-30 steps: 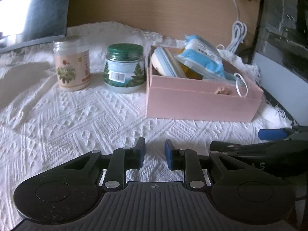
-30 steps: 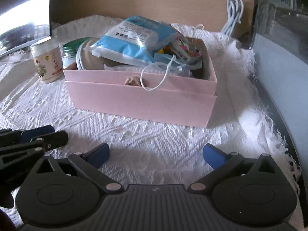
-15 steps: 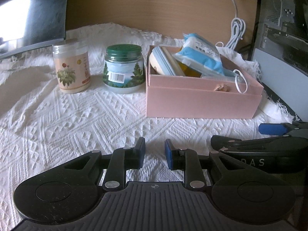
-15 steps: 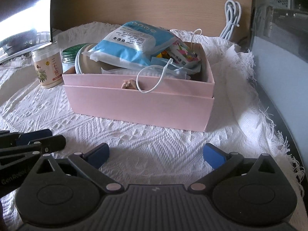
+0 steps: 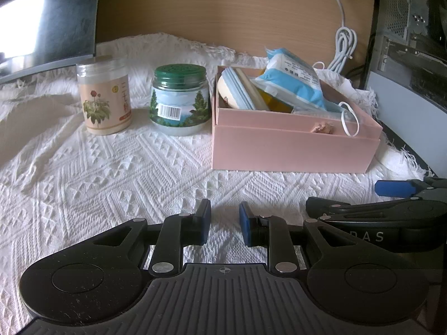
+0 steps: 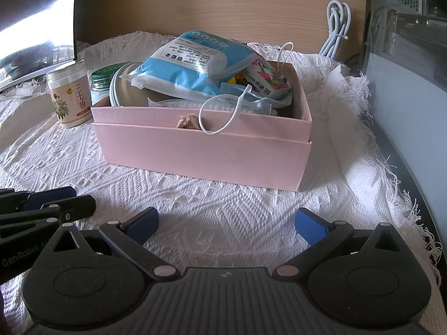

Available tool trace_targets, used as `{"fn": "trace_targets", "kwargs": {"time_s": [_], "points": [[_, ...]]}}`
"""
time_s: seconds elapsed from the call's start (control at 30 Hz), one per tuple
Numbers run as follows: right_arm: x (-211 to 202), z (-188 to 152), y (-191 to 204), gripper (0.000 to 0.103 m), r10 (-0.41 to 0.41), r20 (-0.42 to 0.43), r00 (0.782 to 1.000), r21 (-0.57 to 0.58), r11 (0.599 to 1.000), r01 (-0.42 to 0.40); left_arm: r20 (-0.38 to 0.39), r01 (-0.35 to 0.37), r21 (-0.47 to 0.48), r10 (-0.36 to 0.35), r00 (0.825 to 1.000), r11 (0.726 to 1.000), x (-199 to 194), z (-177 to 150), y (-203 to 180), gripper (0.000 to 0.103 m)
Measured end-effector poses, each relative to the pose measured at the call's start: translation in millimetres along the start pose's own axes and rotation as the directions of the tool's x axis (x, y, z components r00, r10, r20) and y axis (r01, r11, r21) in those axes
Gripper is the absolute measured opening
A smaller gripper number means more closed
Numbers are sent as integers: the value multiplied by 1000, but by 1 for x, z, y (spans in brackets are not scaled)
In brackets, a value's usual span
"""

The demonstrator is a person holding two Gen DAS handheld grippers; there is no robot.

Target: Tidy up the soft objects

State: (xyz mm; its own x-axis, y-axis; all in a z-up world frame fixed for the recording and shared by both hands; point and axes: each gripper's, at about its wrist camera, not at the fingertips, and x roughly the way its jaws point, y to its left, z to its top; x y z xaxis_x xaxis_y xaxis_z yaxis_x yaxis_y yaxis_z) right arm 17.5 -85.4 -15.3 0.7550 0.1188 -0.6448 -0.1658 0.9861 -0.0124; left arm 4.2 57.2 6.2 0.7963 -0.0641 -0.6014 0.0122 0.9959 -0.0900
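Observation:
A pink box point(image 5: 293, 150) point(image 6: 204, 156) stands on the white knitted cloth. It holds a blue and white soft pack point(image 5: 290, 83) point(image 6: 192, 61), a round zipped pouch point(image 5: 237, 92) point(image 6: 123, 89), a colourful packet point(image 6: 265, 79) and a face mask whose white ear loop point(image 6: 223, 114) hangs over the front wall. My left gripper point(image 5: 223, 223) is empty, its jaws a narrow gap apart, low over the cloth in front of the box. My right gripper point(image 6: 225, 223) is wide open and empty, in front of the box.
A cream-labelled jar point(image 5: 104, 97) point(image 6: 69, 95) and a green-lidded jar point(image 5: 180, 100) point(image 6: 109, 81) stand left of the box. A coiled white cable point(image 5: 345, 47) point(image 6: 336, 28) hangs at the wooden back wall. A dark cabinet point(image 6: 408, 55) borders the right. Each gripper shows in the other's view.
Both grippers have drawn back and risen slightly from the box. Their jaws have not changed.

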Motion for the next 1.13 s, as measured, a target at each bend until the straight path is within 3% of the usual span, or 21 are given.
{"fn": "trace_targets", "kwargs": {"time_s": [1.13], "points": [[0,0,0,103,0,0,1000,-1,1000,0,-1,-5,6,5,1000,1000,0,0,-1,25]]}}
